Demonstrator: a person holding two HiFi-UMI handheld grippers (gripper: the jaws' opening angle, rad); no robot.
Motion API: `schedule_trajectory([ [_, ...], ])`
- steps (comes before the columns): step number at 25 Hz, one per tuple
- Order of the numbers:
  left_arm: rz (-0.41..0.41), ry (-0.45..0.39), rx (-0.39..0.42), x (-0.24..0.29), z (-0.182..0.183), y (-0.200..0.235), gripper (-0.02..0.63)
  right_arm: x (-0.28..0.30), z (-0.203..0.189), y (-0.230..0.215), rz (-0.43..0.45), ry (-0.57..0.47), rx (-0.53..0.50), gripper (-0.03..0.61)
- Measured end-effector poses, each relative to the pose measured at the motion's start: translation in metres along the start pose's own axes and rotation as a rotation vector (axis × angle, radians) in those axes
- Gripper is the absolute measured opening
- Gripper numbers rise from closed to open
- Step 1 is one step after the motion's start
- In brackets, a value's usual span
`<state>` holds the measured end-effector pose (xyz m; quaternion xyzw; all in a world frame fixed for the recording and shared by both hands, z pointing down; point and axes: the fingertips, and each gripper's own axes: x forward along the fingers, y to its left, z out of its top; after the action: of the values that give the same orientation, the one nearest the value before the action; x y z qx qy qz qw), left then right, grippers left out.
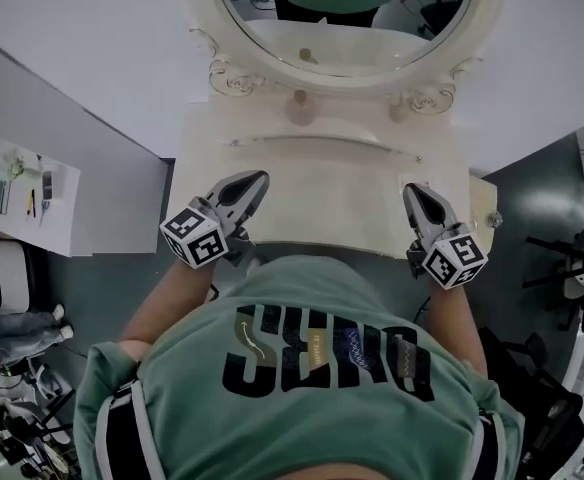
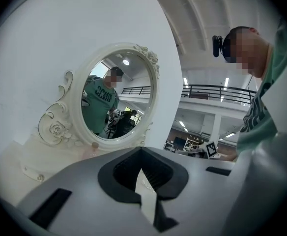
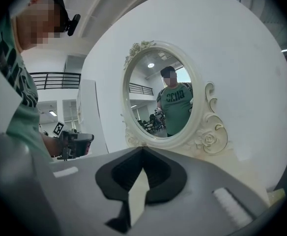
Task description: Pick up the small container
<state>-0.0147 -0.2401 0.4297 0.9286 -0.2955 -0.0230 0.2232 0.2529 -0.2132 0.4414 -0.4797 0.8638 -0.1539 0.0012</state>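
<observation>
Head view — small container point(image 1: 300, 108) well beyond both jaws.

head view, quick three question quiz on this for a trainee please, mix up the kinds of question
1. True or false: the right gripper holds the small container.
2. Where does the small container stand? A: at the foot of the mirror, at the back of the vanity top. B: on the floor. C: in a drawer.
3. Fill in: the jaws of the left gripper are ____, with nothing between them.
Key: 1 false; 2 A; 3 shut.
</observation>
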Motion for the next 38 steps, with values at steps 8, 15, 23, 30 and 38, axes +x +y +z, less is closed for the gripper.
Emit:
schedule_trajectory([
  [8,-0.012,0.032,-0.004,0.003,0.002,0.048,0.003,0.048,-0.012,0.005,-0.032,0.038,0.019,0.011],
  [15,0.025,0.045,0.012,0.016,-0.008,0.082,0.003,0.112,-0.023,0.003,0.014,0.078,-0.048,0.038],
  [23,0.065,0.032,0.021,0.030,-0.017,0.123,0.003,0.184,-0.034,0.009,0.062,0.097,-0.106,0.104],
  [30,0.066,0.022,0.039,0.047,-0.022,0.146,0.003,0.235,-0.036,0.011,0.075,0.109,-0.174,0.138],
  [38,0.061,0.017,0.053,0.065,-0.026,0.167,0.003,0.291,-0.045,0.012,0.082,0.148,-0.203,0.183],
])
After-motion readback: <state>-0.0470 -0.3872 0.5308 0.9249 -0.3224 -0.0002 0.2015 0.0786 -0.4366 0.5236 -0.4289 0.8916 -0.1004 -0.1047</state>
